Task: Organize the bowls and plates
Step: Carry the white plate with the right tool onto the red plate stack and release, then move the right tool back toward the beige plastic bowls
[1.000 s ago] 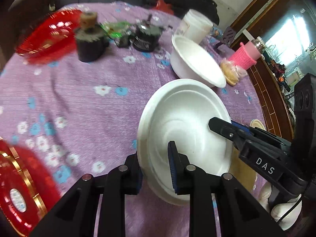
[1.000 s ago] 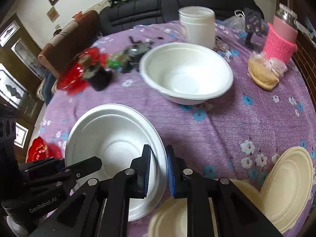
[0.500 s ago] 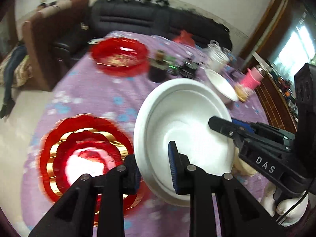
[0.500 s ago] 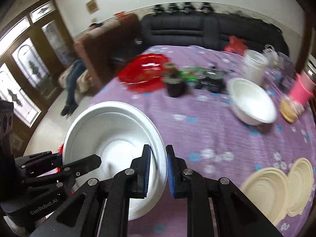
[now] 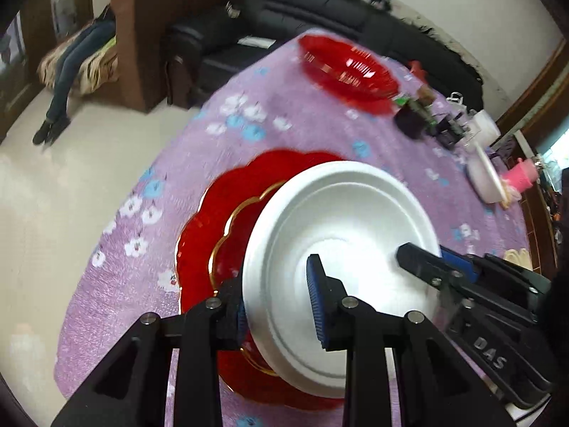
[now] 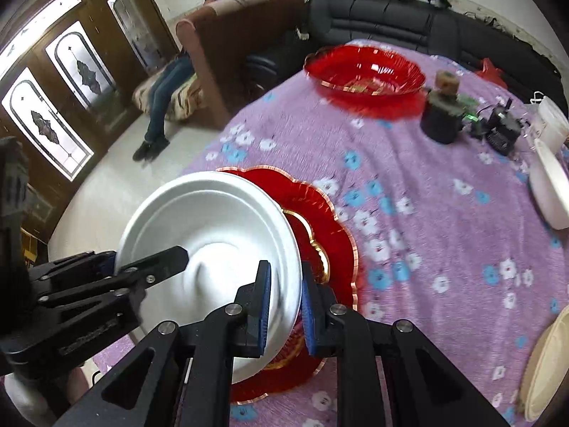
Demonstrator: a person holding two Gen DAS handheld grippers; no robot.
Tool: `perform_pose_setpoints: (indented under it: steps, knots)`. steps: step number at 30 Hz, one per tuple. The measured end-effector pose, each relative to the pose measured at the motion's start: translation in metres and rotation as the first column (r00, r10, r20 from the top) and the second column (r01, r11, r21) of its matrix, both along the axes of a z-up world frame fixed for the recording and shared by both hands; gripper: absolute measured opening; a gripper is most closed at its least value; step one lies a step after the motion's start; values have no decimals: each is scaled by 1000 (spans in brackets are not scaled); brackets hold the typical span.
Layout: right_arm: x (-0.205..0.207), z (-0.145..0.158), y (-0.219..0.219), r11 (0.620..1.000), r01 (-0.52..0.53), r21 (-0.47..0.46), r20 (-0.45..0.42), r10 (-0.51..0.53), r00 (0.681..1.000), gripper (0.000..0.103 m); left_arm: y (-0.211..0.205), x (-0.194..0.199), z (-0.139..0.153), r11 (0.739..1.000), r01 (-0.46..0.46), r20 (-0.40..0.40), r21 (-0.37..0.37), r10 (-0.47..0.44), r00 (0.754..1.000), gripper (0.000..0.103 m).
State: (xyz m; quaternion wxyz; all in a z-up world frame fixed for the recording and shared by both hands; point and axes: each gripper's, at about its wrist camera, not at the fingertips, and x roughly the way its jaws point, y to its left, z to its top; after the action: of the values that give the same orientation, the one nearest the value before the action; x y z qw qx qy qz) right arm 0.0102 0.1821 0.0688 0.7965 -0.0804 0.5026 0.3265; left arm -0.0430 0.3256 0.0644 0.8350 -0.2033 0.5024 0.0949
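Two claws share one load: the left claw (image 5: 277, 306) is clamped on the near-left rim of the white plate (image 5: 341, 249), one pad inside the dish and the other behind its rim, and the right claw (image 6: 284, 306) is clamped on the opposite edge, blue pads pressed to either face of the rim. Between them the plate is tilted, and just beyond and below both sets of fingers lies the red scalloped plate (image 6: 320, 213) with its gold trim, on the purple floral cloth (image 6: 426, 185). Whether the white plate already touches the red one I cannot tell; blur hides the gap. Well ahead of the claws sits a red bowl (image 6: 362, 71), and far off to the right a white bowl (image 6: 551, 192); cream plates (image 6: 544, 363) lie near the right claw's right side. The step in hand looks like stacking the white plate onto the red one. The next move probably calls for levelling the plate, centring it over the red plate's well, lowering both claws together, then parting the pads at the same time so it settles flat and does not slide off toward the table edge on the left.
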Motion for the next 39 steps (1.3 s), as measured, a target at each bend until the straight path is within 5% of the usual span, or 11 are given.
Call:
perform_pose_setpoints:
  steps: [8, 15, 20, 25, 35, 39]
  knots:
    - [0, -20, 8, 1000, 20, -19, -24, -21, 1000, 18, 3, 3, -26, 1000, -1, -39, 1, 2, 999, 31]
    - [-4, -27, 12, 998, 45, -38, 32, -44, 999, 19, -1, 2, -22, 1000, 12, -31, 11, -12, 999, 57]
    - [-4, -17, 5, 998, 61, 16, 77, -62, 995, 41, -2, -5, -13, 1000, 6, -17, 18, -5, 1000, 61]
    - [-13, 1, -3, 998, 50, 43, 165, -56, 985, 44, -1, -16, -2, 999, -21, 2, 47, 21, 1000, 66]
    - [-36, 33, -46, 986, 81, 147, 259, -117, 959, 49, 4, -29, 15, 987, -80, 28, 139, 77, 997, 74]
    - [-46, 40, -67, 979, 87, 185, 263, -135, 955, 50, -6, -35, 27, 946, -113, 70, 303, 96, 993, 75]
